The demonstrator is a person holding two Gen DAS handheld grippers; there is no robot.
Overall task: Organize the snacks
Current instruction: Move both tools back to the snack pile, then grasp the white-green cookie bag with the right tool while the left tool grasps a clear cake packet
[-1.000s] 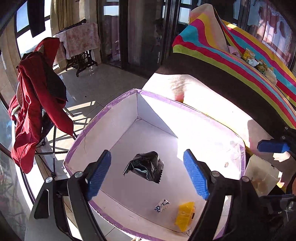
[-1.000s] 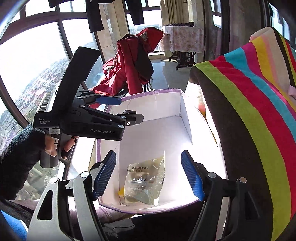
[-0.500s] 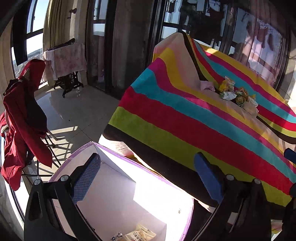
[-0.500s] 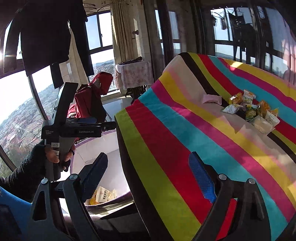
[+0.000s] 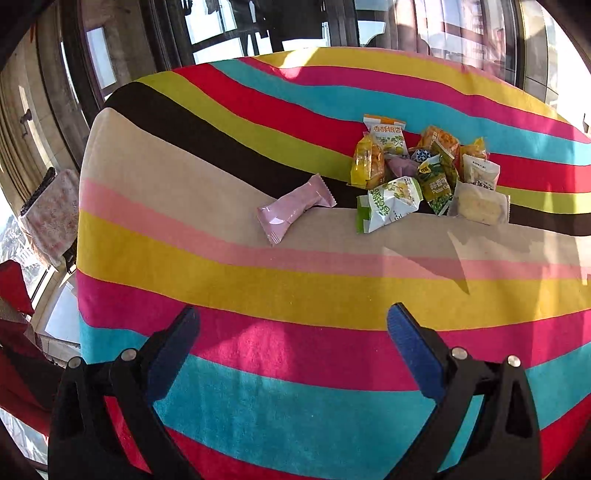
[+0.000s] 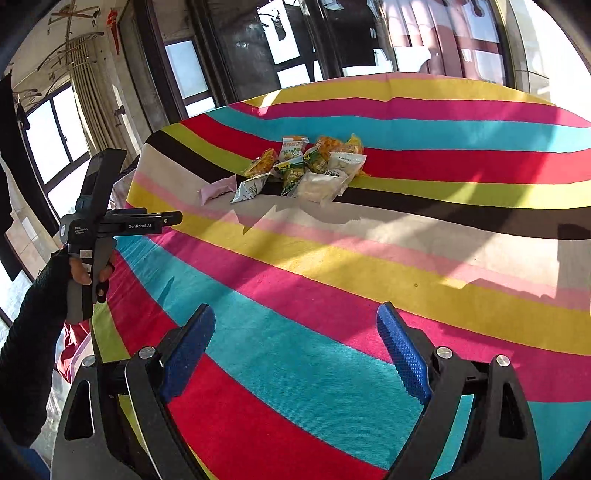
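A heap of small snack packets (image 5: 424, 173) lies on the striped tablecloth (image 5: 258, 288), far from both grippers; it also shows in the right wrist view (image 6: 310, 166). A pink packet (image 5: 295, 208) lies apart at the heap's left, also seen in the right wrist view (image 6: 218, 188). My left gripper (image 5: 291, 347) is open and empty above the near side of the cloth. My right gripper (image 6: 295, 347) is open and empty too. The left gripper also shows from the side (image 6: 173, 219) at the table's left edge. The box is out of view.
The striped cloth (image 6: 369, 295) covers the whole table and hangs over its left edge. Dark window frames (image 5: 258, 33) stand behind the table. Red clothing (image 5: 11, 284) hangs at the far left below table level.
Both grippers have swung up and away from the white box with snacks in it and now face the tabletop and the snack heap. Both stay open and empty.
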